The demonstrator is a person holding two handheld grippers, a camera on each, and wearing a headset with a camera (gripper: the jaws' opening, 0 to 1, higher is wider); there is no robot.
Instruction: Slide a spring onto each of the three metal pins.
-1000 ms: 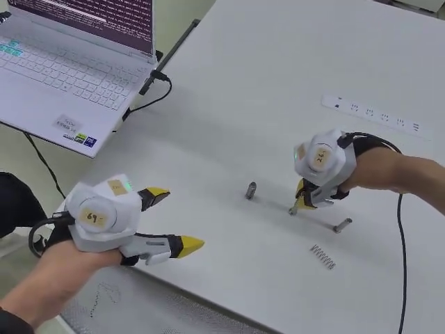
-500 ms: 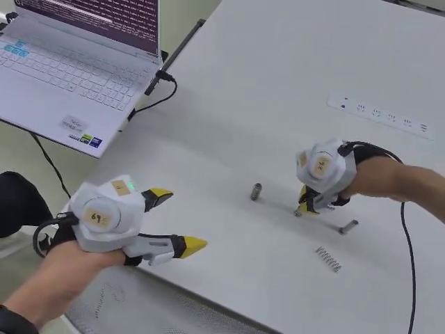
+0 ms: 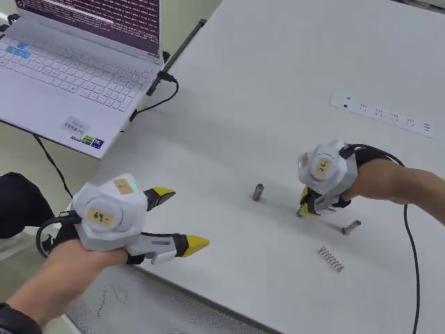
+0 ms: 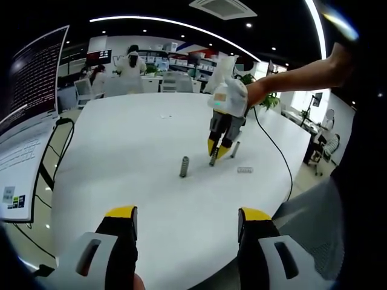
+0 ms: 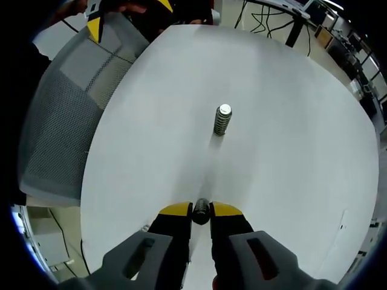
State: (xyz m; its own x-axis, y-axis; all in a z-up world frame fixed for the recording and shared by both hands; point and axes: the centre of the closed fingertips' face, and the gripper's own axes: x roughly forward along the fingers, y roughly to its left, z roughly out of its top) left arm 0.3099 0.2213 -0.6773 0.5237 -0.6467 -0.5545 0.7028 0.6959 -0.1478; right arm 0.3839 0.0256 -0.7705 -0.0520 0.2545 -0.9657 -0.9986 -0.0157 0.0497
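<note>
One metal pin with a spring on it (image 3: 258, 192) (image 4: 184, 166) (image 5: 222, 119) stands upright on the white table. My right gripper (image 3: 308, 208) (image 5: 201, 212) (image 4: 218, 151) is shut on a second pin (image 5: 201, 211), whose lower end rests on the table. I cannot tell whether a spring is on that pin. A third pin (image 3: 351, 227) (image 4: 234, 148) lies flat to the right of the right gripper. A loose spring (image 3: 331, 258) (image 4: 245, 170) lies nearer the table edge. My left gripper (image 3: 179, 217) (image 4: 187, 217) hovers open and empty at the near-left edge.
An open laptop (image 3: 76, 76) sits at the far left with a cable (image 3: 154, 104) running from it. A white power strip (image 3: 386, 115) lies at the far right. A grey mesh surface (image 5: 66, 115) lies beyond the table's near edge.
The head view has shifted slightly. The right gripper stays shut on the pin at the same spot, and the left gripper stays open in place.
</note>
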